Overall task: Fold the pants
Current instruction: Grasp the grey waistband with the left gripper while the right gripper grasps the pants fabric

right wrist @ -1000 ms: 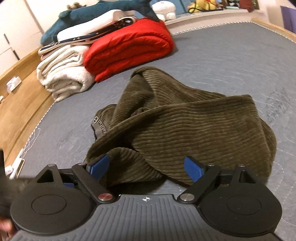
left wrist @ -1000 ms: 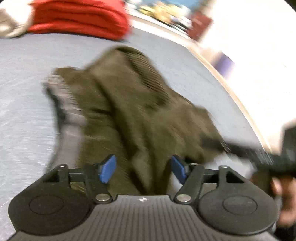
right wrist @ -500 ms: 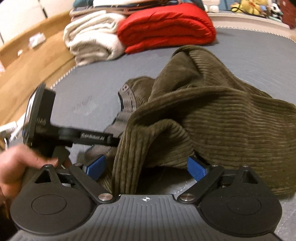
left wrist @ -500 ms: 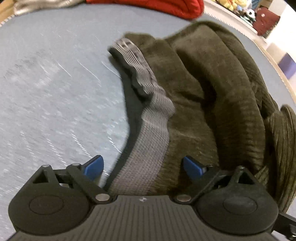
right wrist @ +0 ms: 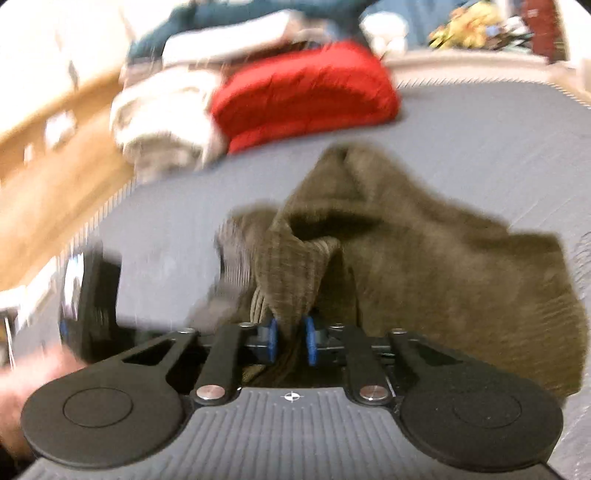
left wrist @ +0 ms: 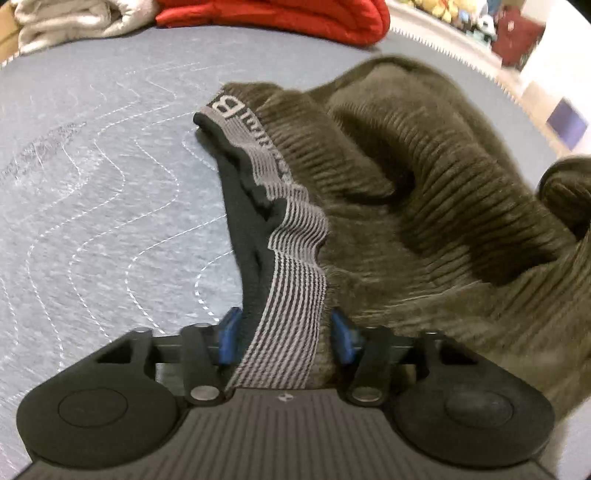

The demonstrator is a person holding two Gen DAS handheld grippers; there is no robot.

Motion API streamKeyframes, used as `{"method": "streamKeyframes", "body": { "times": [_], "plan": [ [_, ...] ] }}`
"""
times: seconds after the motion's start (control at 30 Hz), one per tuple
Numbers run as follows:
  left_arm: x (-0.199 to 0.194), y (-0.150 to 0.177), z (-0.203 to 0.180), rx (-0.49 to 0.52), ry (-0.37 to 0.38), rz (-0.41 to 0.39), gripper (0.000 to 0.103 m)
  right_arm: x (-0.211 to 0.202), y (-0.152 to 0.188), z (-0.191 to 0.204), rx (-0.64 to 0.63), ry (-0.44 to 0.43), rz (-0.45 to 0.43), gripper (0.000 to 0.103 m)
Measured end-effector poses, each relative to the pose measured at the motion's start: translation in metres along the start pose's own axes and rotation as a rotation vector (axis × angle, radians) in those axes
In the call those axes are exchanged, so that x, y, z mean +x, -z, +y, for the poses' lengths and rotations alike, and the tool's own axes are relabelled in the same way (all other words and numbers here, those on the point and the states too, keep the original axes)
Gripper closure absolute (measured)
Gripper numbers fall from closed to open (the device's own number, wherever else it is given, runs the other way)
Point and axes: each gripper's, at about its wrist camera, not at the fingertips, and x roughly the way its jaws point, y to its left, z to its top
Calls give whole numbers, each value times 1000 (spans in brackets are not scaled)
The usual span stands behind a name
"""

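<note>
Olive corduroy pants [left wrist: 424, 192] lie bunched on a grey quilted mattress [left wrist: 92, 177]. Their grey striped elastic waistband [left wrist: 295, 266] runs toward the camera in the left wrist view. My left gripper [left wrist: 286, 334] has its blue pads on either side of the waistband and is closed on it. In the right wrist view the pants [right wrist: 424, 266] are blurred. My right gripper [right wrist: 290, 341] is shut on a fold of the corduroy, which rises as a peak from the pads. The left gripper's body [right wrist: 88, 295] shows at the left of that view.
A folded red blanket [right wrist: 303, 96] and rolled white towels [right wrist: 162, 114] sit at the far end of the mattress, with a wooden bed frame [right wrist: 48, 184] to the left. Toys and clutter [left wrist: 491, 22] line the far ledge.
Both grippers closed: the left on the striped waistband, the right on a corduroy fold. The right gripper is moving, its view is now blurred, and the fold is lifted.
</note>
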Motion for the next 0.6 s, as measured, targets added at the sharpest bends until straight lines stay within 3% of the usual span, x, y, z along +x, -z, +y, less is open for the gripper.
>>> {"method": "streamKeyframes", "body": {
  "times": [0.17,0.27,0.47,0.6],
  "plan": [
    [-36,1,-6,0,14,-76,72,-27,-7,-13,61,30,-97,94],
    [-62,0,1,-34,-1,-110,77,-27,3,-8,17,27,-67,94],
    [-143,19,27,-154,-79,-184,77,-24,22,19,-132,-63,17,94],
    [-162,32,39,-192,-71,-154,76,-28,28,44,-224,-179,77,94]
  ]
}}
